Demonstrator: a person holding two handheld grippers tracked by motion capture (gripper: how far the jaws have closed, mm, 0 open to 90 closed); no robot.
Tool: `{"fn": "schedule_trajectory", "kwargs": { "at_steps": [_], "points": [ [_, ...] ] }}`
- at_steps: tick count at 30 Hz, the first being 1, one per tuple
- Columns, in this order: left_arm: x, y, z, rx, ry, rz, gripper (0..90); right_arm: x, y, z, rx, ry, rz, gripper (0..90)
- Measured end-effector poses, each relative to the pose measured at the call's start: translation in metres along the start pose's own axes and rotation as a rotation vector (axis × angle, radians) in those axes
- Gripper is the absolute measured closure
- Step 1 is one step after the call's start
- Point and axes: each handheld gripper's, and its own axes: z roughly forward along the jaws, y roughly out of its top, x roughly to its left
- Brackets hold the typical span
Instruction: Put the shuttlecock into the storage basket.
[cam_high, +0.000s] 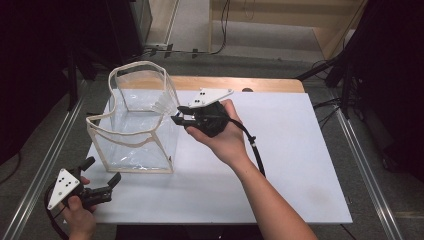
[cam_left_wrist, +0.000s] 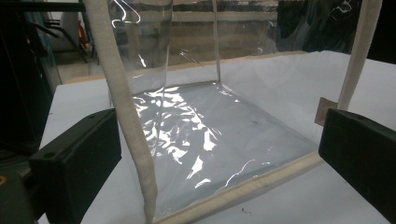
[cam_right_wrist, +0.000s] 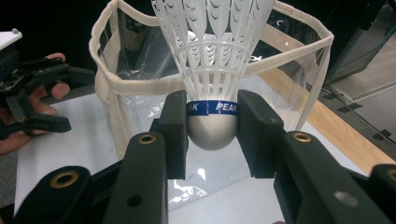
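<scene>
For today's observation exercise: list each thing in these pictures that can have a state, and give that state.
Clear bag: upright on the table, mouth open, nothing visible inside.
Shuttlecock: clamped at its cork base, skirt pointing at the bag's mouth.
Right gripper: shut on the shuttlecock.
Left gripper: jaws open, holding nothing, near the bag's lower corner.

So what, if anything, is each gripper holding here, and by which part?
The right gripper holds a white shuttlecock by its rounded cork base, at the blue band. The left gripper is open and holds nothing.
</scene>
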Motion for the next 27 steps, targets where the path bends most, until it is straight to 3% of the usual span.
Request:
{"fn": "schedule_trajectory", "kwargs": {
  "at_steps": [27],
  "points": [
    [0.000, 0.000, 0.000, 0.000, -0.002, 0.001, 0.0, 0.007, 0.022, 0.013, -0.010, 0.008, -0.022, 63.1]
  ]
}}
